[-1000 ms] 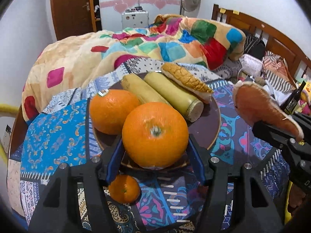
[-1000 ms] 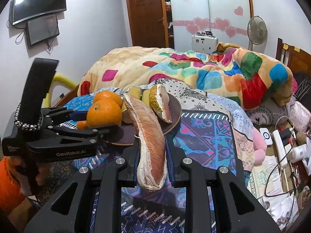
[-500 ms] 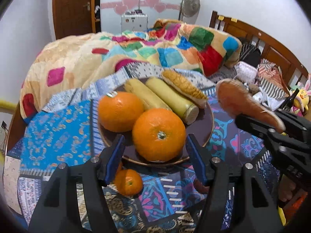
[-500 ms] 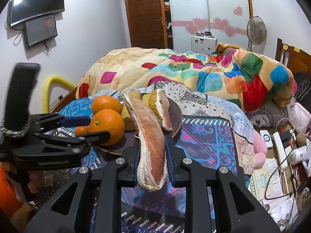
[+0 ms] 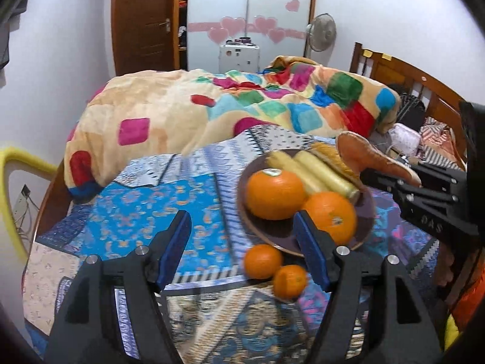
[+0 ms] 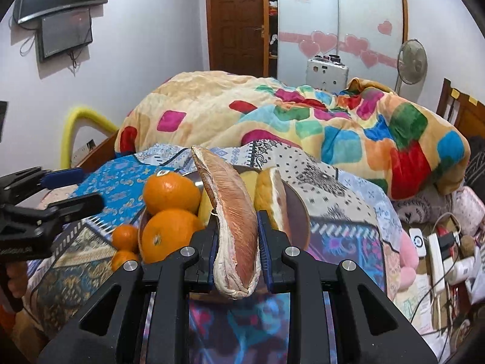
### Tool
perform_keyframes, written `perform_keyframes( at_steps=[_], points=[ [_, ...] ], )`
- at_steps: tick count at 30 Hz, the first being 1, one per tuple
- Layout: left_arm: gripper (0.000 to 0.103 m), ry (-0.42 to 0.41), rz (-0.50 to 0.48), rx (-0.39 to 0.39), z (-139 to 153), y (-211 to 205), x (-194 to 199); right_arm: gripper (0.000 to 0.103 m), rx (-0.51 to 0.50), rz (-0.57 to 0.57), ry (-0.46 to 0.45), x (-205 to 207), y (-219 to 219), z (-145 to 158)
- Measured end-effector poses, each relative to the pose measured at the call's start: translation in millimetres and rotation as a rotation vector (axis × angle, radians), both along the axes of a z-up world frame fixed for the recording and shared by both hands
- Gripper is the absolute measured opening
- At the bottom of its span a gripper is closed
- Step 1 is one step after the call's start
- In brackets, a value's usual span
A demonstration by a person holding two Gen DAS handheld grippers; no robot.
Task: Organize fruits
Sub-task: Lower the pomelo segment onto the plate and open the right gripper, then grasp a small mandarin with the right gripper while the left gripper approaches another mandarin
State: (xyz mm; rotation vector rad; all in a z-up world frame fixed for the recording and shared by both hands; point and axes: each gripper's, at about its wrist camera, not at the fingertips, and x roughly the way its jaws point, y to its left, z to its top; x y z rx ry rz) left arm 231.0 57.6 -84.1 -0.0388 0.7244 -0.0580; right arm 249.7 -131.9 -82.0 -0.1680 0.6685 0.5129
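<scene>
**Inspector:** Right tool (image 6: pixel 237 236) first.

**Assistant:** Its jaws are closed on a pomelo wedge (image 6: pixel 235 221). The blue pads press both flanks of the wedge. Pink flesh faces up, and the pointed end reaches out over the brown plate (image 6: pixel 298 212).

**Inspector:** And the left tool (image 5: pixel 242 242)?

**Assistant:** It is spread wide and holds nothing. Its right pad (image 5: pixel 309 251) sits in front of the near rim of the plate (image 5: pixel 272 236); from this view I cannot tell whether they touch. The left pad hangs over the patterned bedspread (image 5: pixel 145 212), well to the left of the plate.

**Inspector:** What is on the plate?

**Assistant:** Two large oranges. One (image 5: pixel 274 194) lies at the left with a sticker on top; the other (image 5: pixel 330 217) lies at the near right edge. Behind them are two yellow cylinders (image 5: pixel 315 173) side by side. Behind those is a second wedge with rough yellow rind (image 6: pixel 271 200).

**Inspector:** Anything off the plate?

**Assistant:** Two small mandarins (image 5: pixel 263 261) lie on the bedspread just in front of the plate's near rim, close together. The right one (image 5: pixel 290 281) is slightly nearer the camera.

**Inspector:** Surroundings?

**Assistant:** A patchwork blanket (image 6: pixel 303 121) is heaped on the bed beyond the plate. A standing fan (image 6: pixel 412 60) and a wooden door (image 6: pixel 239 18) stand farther back.
</scene>
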Motion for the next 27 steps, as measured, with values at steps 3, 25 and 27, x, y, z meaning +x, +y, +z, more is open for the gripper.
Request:
perform_keyframes(
  at_steps=[3,25,27],
  points=[
    [0.070,0.009,0.016,0.003,-5.3,11.7,2.5,0.021,-0.043,-0.005,0.000,13.8,12.5,-4.3],
    [0.070,0.048,0.018,0.020,-18.9,8.8,-9.4,0.032,-0.024,0.034,-0.003,-13.3,8.8,11.7],
    [0.070,0.047,0.013,0.023,-17.2,8.5,-17.2,0.032,-0.009,0.046,-0.002,-24.5,8.0,13.9]
  ],
)
